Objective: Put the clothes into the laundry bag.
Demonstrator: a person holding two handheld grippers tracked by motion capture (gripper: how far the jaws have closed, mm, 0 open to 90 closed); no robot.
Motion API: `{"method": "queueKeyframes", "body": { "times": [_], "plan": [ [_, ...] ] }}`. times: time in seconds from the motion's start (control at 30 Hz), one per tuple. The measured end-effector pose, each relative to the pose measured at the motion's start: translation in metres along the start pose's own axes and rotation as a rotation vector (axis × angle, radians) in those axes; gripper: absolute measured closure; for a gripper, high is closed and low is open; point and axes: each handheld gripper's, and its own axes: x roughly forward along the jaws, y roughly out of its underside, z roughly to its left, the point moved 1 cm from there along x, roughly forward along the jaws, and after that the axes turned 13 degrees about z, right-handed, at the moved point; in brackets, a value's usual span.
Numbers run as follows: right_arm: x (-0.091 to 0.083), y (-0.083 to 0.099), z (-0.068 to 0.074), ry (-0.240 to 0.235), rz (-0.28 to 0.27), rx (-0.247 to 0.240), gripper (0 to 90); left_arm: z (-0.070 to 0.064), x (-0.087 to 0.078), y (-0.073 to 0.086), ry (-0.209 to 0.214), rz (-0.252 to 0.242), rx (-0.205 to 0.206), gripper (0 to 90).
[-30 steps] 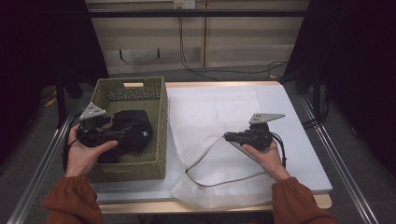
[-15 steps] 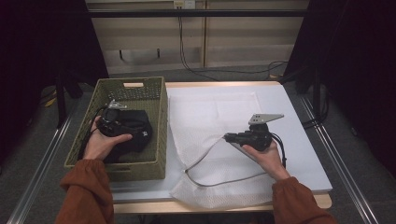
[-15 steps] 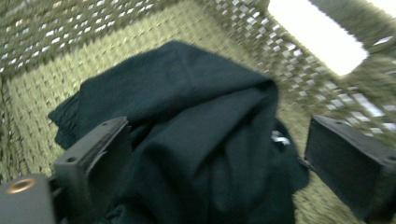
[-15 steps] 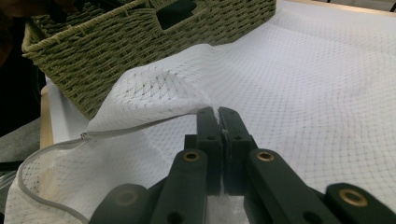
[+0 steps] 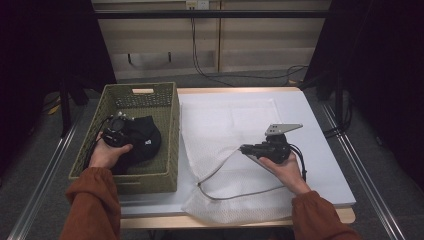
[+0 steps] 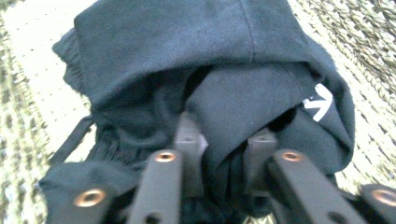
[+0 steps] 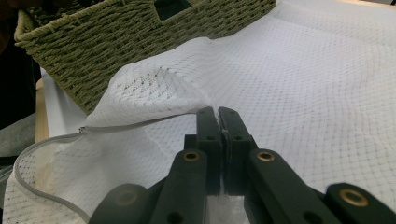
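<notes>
Left gripper clamps black clothing in the basket; right gripper pinches the mesh bag.

In the high view, the woven green basket sits at the table's 9 o'clock side, and the black garment lies bundled inside it, toward its 6 o'clock half. The left gripper view shows its jaws closed narrowly around a fold of the garment, which bears a small white mark at 3 o'clock. The white mesh bag spreads over the table's middle, just beside the basket, its grey zipper edge curling toward 6 o'clock. In the right gripper view the jaws are pressed together on the mesh bag at its zipper edge, lifting it slightly, with the basket at 11 o'clock.
</notes>
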Motion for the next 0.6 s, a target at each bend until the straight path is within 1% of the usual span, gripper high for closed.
{"method": "queueKeyframes", "body": {
  "times": [0.07,0.1,0.13,0.17,0.23,0.27,0.33,0.37,0.4,0.43,0.47,0.5,0.53,0.6],
  "plan": [
    [0.000,0.000,0.000,0.001,-0.002,0.002,87.9,0.005,-0.002,0.004,-0.001,0.000,-0.007,77.2],
    [-0.001,0.000,-0.001,0.001,-0.003,0.002,87.9,0.008,-0.001,0.007,0.009,0.007,-0.012,77.5],
    [0.000,0.000,-0.001,0.000,-0.002,0.003,87.9,0.009,0.000,0.008,0.008,0.012,-0.011,77.3],
    [0.000,0.000,-0.001,0.000,-0.001,0.002,87.9,0.009,0.001,0.009,-0.010,0.019,-0.015,75.9],
    [0.001,0.000,0.000,0.000,0.005,-0.002,87.8,0.011,0.002,0.010,-0.027,0.017,-0.029,68.4],
    [0.001,0.000,0.000,0.000,0.005,-0.001,87.8,0.012,0.003,0.009,-0.048,0.026,-0.034,59.4],
    [0.001,0.000,0.000,0.000,0.007,-0.001,87.6,0.016,0.008,0.009,-0.068,0.047,-0.081,36.1],
    [0.002,0.000,0.000,0.000,0.009,-0.004,87.6,0.019,0.009,0.010,-0.071,0.050,-0.100,27.8],
    [0.002,0.000,0.000,0.002,0.009,-0.009,87.4,0.021,0.011,0.011,-0.062,0.049,-0.124,23.3],
    [0.002,0.000,0.000,-0.002,0.008,-0.008,87.4,0.024,0.012,0.011,-0.060,0.056,-0.133,21.2],
    [0.001,0.000,0.000,-0.002,0.007,-0.007,87.3,0.024,0.013,0.011,-0.062,0.065,-0.146,17.2],
    [0.001,0.000,0.000,-0.003,0.007,-0.004,87.2,0.025,0.016,0.011,-0.055,0.070,-0.147,14.3],
    [0.001,0.000,-0.001,-0.002,0.007,-0.002,87.2,0.025,0.017,0.011,-0.054,0.074,-0.140,12.4],
    [0.001,0.000,-0.001,-0.002,0.007,-0.002,87.2,0.025,0.019,0.010,-0.053,0.078,-0.143,11.5]
  ]
}}
